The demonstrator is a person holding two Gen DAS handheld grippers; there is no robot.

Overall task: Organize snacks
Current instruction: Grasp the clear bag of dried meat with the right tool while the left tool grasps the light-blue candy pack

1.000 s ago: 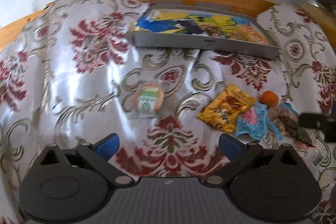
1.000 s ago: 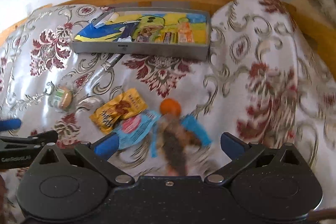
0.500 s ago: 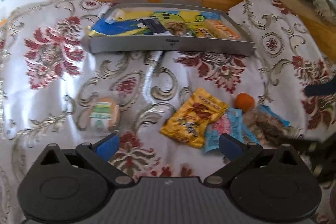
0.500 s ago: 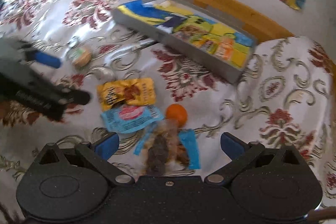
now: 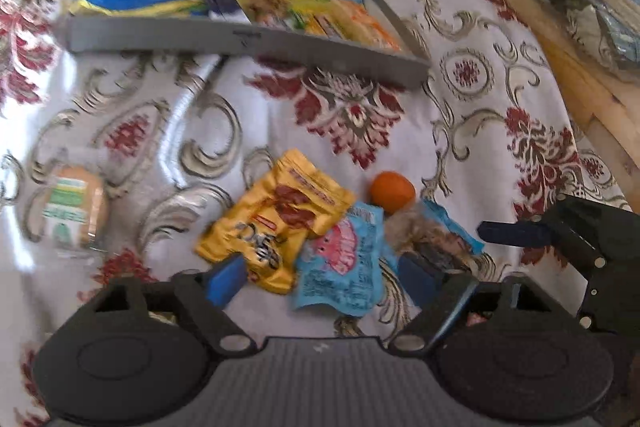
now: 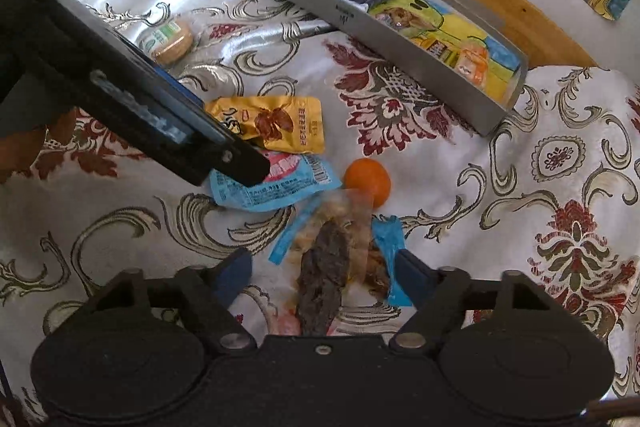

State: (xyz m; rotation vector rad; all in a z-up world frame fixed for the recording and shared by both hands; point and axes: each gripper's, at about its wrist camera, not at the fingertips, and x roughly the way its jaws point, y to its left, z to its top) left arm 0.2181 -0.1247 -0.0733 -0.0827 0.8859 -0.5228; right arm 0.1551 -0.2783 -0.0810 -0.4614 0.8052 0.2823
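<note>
Both wide open, holding nothing: left gripper (image 5: 324,273) over yellow pouch (image 5: 276,219) and blue packet (image 5: 340,267). Right gripper (image 6: 322,273) straddling clear jerky bag (image 6: 332,251), orange (image 6: 367,181) just beyond. Gray tray (image 6: 400,39) well behind.

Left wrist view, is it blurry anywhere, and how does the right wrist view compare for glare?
Left wrist view: motion blur smears the gray tray and the round snack; white glare streaks the shiny tablecloth. Right wrist view: sharper overall, with glare on the cloth near the tray.

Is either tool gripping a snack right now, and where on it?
Nothing held. Both the left tool and right tool are open, hovering over the snack packets on the cloth.
</note>
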